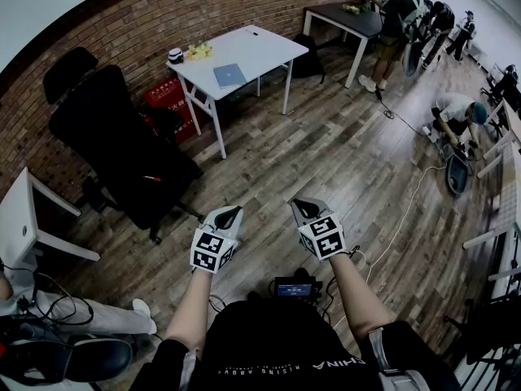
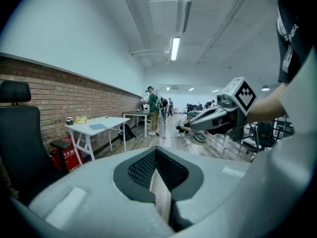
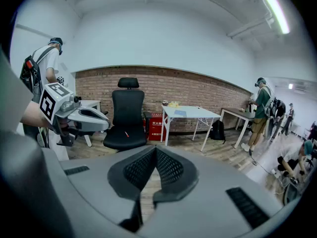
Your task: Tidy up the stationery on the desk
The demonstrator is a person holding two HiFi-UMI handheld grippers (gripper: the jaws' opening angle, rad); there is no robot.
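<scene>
Now | left gripper (image 1: 230, 215) closed | right gripper (image 1: 305, 208) closed | desk (image 1: 262, 42): perhaps notebook (image 1: 229, 75)

We are looking at an evenly lit room. Light is coming from a ceiling tube (image 2: 174, 48) that is glaring white in the left gripper view, and a second tube (image 3: 276, 11) is blowing out at the top right of the right gripper view. The wooden floor (image 1: 326, 153) is catching a soft sheen, while the black chair (image 1: 122, 145) is sinking into near-solid dark. All three views are bending straight lines towards their edges and darkening into black corners. The left gripper (image 2: 156, 151) and right gripper (image 3: 156, 150) are showing soft, close to the lens.
</scene>
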